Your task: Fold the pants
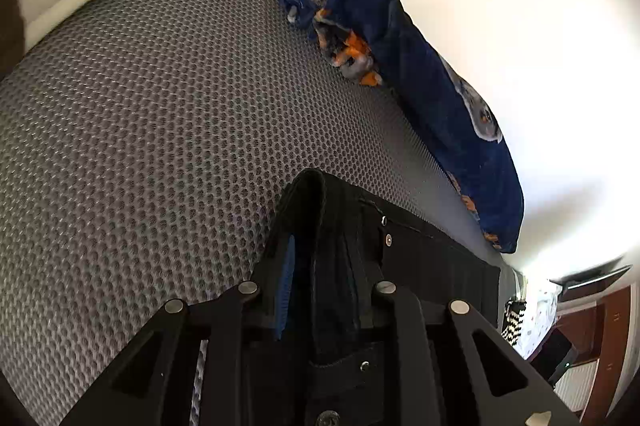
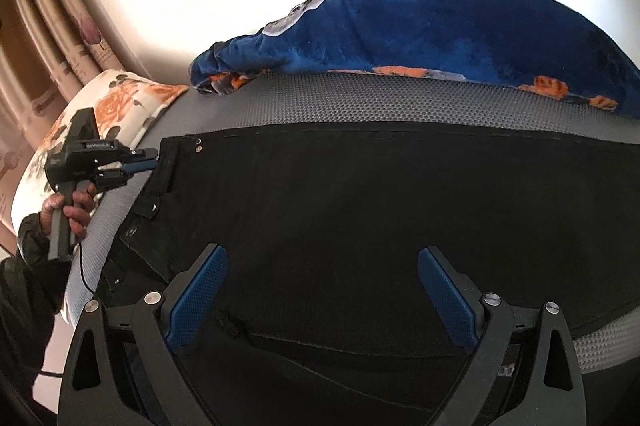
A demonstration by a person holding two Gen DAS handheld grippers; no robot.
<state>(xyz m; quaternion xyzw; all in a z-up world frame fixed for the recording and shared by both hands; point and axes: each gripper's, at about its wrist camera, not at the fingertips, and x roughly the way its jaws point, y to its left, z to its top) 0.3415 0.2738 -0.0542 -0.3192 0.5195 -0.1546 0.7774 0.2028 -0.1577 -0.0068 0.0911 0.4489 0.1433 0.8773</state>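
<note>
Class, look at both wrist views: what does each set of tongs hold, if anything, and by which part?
The left tongs are shut on the black pants, gripping the waistband edge. The right tongs are open above the pants, holding nothing.

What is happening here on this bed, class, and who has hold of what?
A person is folding black pants spread flat on a grey mesh mattress, using handheld tongs. The left tongs are shut on the waistband end of the pants, near the rivets. The right tongs hang open above the middle of the pants, gripping nothing. A blue blanket lies along the far edge, and a floral pillow sits at the waistband end of the bed.
</note>
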